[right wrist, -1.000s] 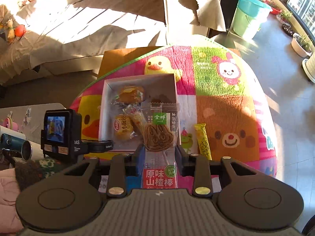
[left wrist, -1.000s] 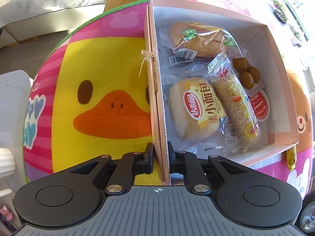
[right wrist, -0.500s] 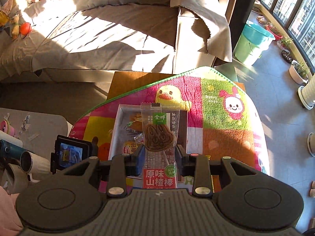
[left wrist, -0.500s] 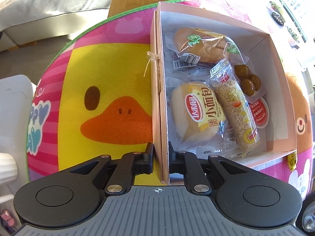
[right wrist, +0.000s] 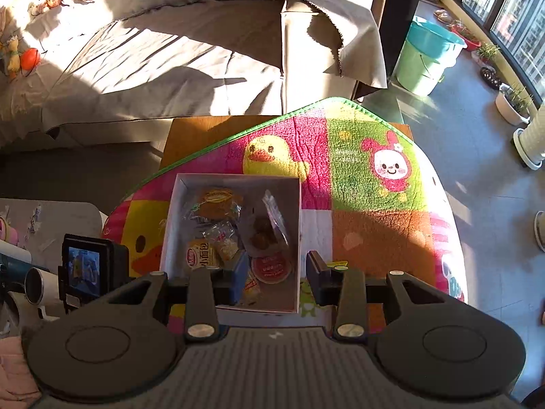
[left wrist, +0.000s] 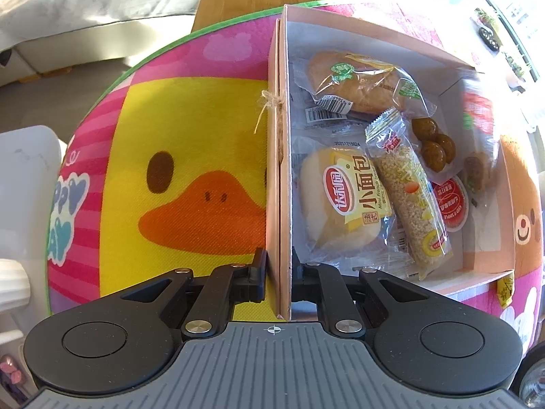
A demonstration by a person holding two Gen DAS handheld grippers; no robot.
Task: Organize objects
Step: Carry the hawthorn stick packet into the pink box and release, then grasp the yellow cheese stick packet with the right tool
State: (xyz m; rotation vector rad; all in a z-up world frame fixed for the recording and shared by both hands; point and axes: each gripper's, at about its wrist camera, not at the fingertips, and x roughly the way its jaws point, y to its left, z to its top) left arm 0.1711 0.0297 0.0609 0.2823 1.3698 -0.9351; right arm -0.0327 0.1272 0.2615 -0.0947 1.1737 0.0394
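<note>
Left wrist view: left hand-held gripper [left wrist: 277, 274] clamped on the upright near wall of the pale pink cardboard box [left wrist: 490, 259], one finger outside the wall, one inside.
Box contents, ahead of the left hand-held gripper: round white bun in a yellow-and-red labelled wrapper [left wrist: 342, 201] nearest; clear-wrapped puffed-grain bar [left wrist: 410, 194] just right of it, touching; brown bread roll in a clear wrapper with green stickers [left wrist: 354, 85] at the far end; clear packet of dark brown balls with a red round label [left wrist: 439, 167] to the right.
Right wrist view: right hand-held gripper [right wrist: 276, 281] above the box's near right part, jaws opening, nothing between the pads.
Released item: clear packet with a brown snack [right wrist: 269, 228] lying tilted inside the box, just ahead of the right hand-held gripper.
Surface: colourful cartoon-animal patchwork mat [right wrist: 374, 204] under the box; yellow wrapped stick [left wrist: 504, 288] on it beside the box's outer right wall.
Background: beige covered sofa [right wrist: 170, 51] beyond the mat.
</note>
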